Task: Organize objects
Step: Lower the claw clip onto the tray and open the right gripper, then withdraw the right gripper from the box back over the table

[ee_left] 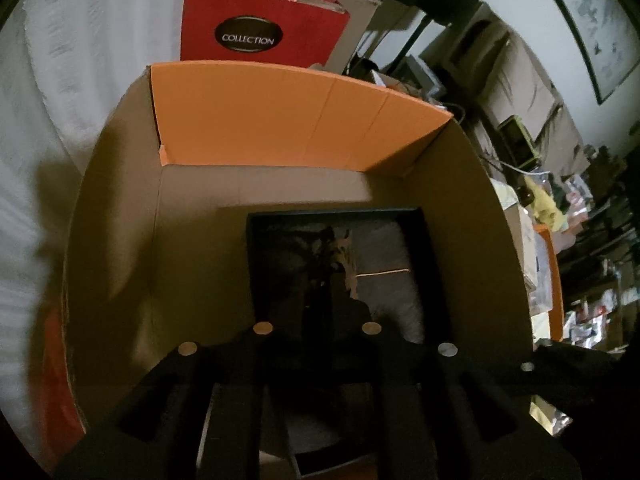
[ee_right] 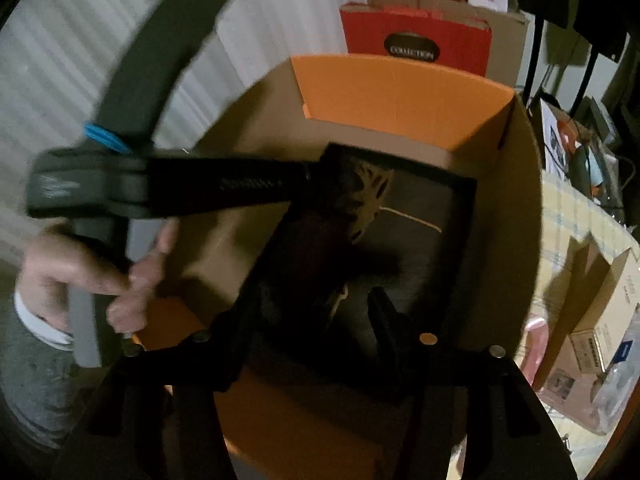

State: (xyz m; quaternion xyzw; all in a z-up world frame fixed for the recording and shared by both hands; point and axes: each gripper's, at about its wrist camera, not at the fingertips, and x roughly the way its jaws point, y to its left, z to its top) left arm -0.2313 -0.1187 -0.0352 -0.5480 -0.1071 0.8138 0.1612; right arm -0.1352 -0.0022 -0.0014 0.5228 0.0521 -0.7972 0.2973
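Right wrist view: a black tray (ee_right: 420, 248) lies mid-frame inside the box (ee_right: 516, 216); left gripper (ee_right: 332, 184) reaches in, grip unclear; right gripper (ee_right: 316, 320) spread; tray likely stiff, light; grasp its rim.

— What's around me in the room?
— I see a pale curtain (ee_left: 48, 92) with vertical folds filling the left side. Behind, a red paper bag (ee_left: 260, 26) marked COLLECTION leans against brown cardboard (ee_right: 508, 32).
— And to my right?
— A white wall (ee_left: 520, 12) carrying a dark-framed picture (ee_left: 588, 20), with cluttered shelves (ee_left: 592, 280) below it. My right view shows a checked cloth (ee_right: 572, 224) and an open carton (ee_right: 596, 304). The light is dim.
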